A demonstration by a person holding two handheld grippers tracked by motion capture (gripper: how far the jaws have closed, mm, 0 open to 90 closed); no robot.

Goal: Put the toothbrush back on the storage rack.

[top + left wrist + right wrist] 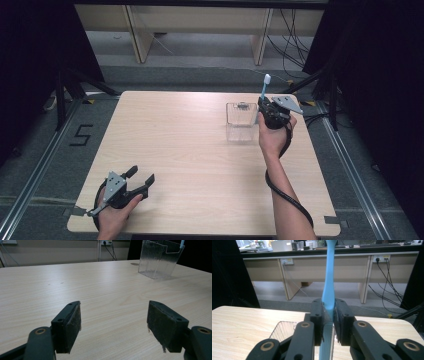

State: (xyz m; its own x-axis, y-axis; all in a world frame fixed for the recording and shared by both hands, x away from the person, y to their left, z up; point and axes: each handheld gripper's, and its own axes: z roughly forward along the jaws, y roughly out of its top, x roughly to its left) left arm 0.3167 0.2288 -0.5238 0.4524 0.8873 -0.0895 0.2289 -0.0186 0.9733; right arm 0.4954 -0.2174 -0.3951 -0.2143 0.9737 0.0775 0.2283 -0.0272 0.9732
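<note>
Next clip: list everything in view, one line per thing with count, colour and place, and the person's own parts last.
toothbrush: 1, light blue with a white head, upright in the right tongs beside the holder
holder: 1, clear ribbed plastic, on the far right part of the table
table: 1, light wood, centre of the high view
desks: pale, across the floor beyond the table
cables: several, dark, on the floor at far right
number 5: 1, black, on the floor left of the table
left tongs: 1, black, open, empty, near left corner of the table
right tongs: 1, black, shut on the toothbrush
hands: 2, one on each tongs, forearms coming from the near edge
</note>
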